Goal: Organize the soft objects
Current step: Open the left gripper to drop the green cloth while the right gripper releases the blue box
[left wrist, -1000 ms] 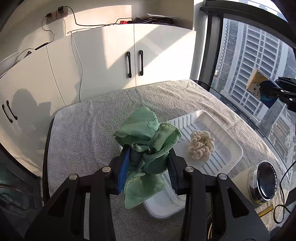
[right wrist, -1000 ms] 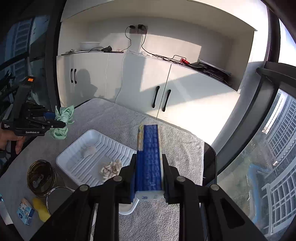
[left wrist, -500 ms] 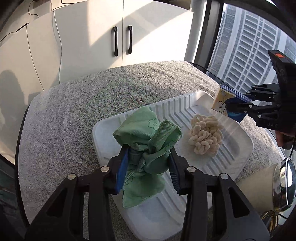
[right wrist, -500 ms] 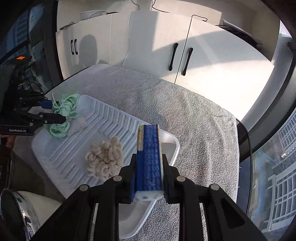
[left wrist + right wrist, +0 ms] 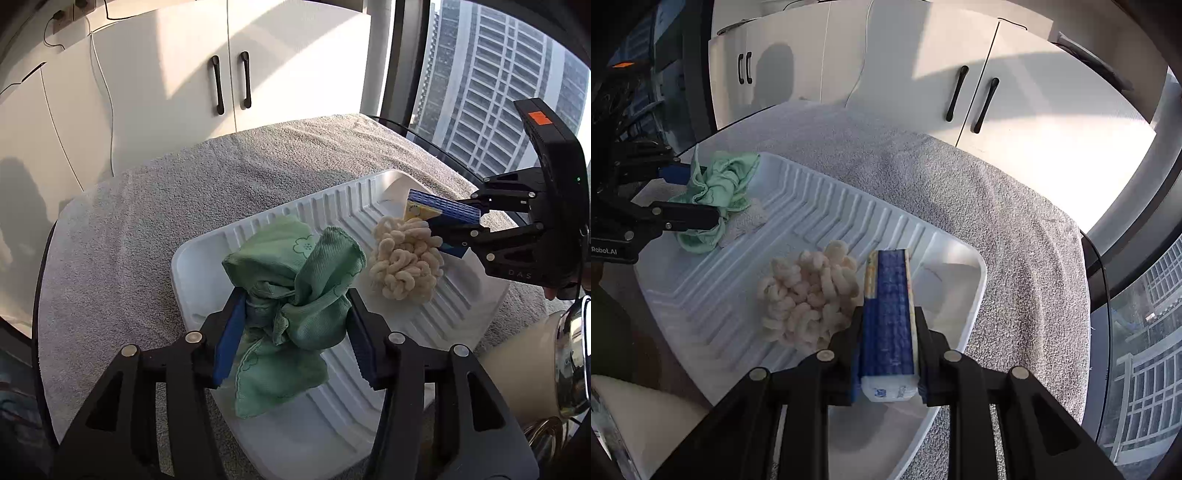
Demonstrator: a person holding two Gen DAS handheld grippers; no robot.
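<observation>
My left claw [image 5: 295, 332] has just been opening, its jaws spread a little off the green cloth [image 5: 291, 314] that stands bunched between them on the white tray [image 5: 332, 435], near its 7 o'clock rim. My right claw [image 5: 888, 354] is clenched on the blue sponge [image 5: 888, 314] at the tray's 3 o'clock end, just beside the cream chenille pad [image 5: 807, 295]; bare ribbed floor lies open between cloth and pad, with grey towel [image 5: 997, 229] round the rim
</observation>
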